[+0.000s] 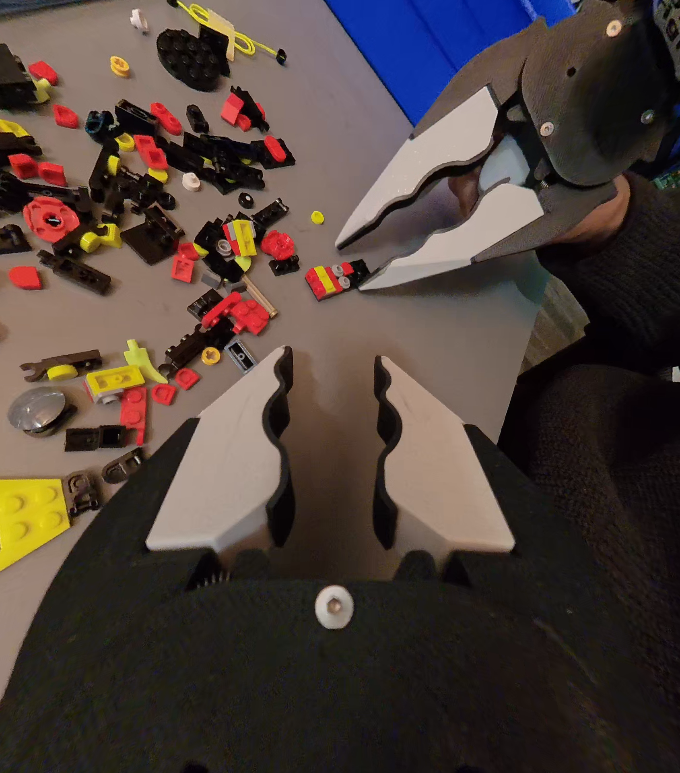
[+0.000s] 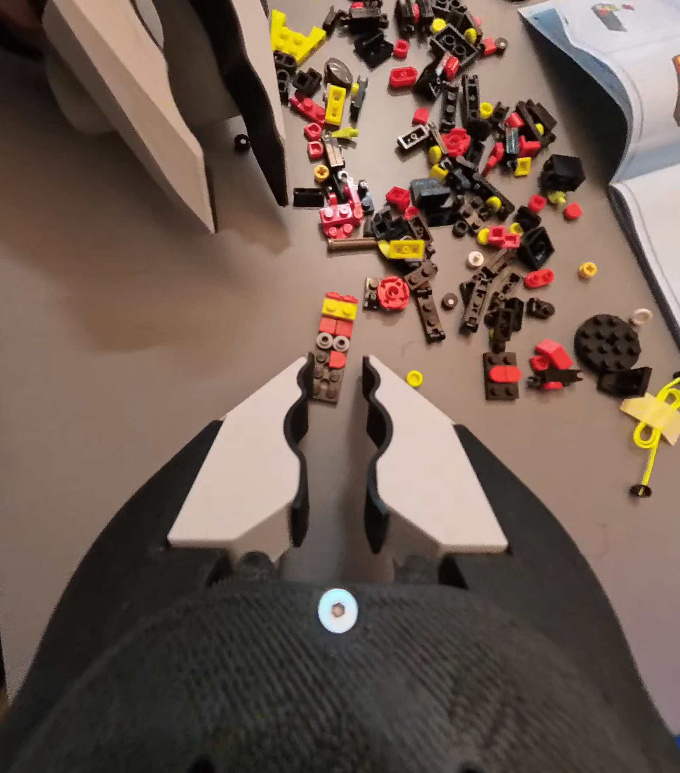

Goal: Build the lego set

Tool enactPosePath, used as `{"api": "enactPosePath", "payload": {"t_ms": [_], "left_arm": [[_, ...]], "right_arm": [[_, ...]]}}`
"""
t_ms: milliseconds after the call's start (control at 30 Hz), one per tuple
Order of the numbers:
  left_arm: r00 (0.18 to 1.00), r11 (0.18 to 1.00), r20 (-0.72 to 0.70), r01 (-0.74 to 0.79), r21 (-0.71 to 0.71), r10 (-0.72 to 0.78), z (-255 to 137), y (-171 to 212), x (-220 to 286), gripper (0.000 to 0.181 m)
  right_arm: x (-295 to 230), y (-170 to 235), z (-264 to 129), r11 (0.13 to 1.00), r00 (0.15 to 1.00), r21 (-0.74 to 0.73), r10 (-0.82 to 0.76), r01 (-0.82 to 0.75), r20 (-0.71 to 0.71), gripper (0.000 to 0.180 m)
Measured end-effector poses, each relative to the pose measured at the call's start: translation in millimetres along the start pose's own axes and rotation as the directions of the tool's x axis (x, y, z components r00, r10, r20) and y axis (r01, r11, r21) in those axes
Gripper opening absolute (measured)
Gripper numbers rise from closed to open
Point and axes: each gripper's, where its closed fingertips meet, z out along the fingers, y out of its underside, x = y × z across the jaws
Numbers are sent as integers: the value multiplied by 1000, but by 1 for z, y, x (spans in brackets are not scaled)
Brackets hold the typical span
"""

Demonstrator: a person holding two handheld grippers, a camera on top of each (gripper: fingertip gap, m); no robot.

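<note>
Subassembly (image 2: 335, 347) lies at 12 o'clock off my right tongs (image 2: 334, 364), long axis along my fingers; jaws partly open, empty. Left tongs (image 1: 332, 355) farther, open, empty.

Each hand-held gripper (image 1: 332, 364) (image 2: 336, 368) has grey wavy-edged fingers, a black textured body and a silver screw (image 1: 333, 606); the sleeve (image 1: 643, 293) is dark knit.

Both jaws gape: the left hand-held gripper (image 1: 333, 355) hovers empty, the right hand-held gripper (image 2: 335, 362) angled low beside it.
</note>
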Motion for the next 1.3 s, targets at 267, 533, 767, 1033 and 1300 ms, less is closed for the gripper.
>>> {"api": "enactPosePath", "payload": {"t_ms": [267,533,767,1033,1300], "left_arm": [[1000,1000,-6,2,-13,-2,2,2,0,36],[1000,1000,-19,9,-21,-9,6,1,0,36],[999,999,-33,22,-25,-23,7,1,1,36],[999,999,-41,34,-25,-35,7,1,1,36],[998,999,-42,35,-24,-36,6,2,1,36]], "right_arm": [[-9,-1,1,999,996,24,47,-49,79,17],[-14,-5,-2,998,996,35,42,-45,83,28],[-16,2,2,1000,998,-28,12,-11,57,40],[-9,3,0,999,999,-20,31,-30,37,25],[-8,4,0,1000,1000,-26,13,-12,24,16]]}}
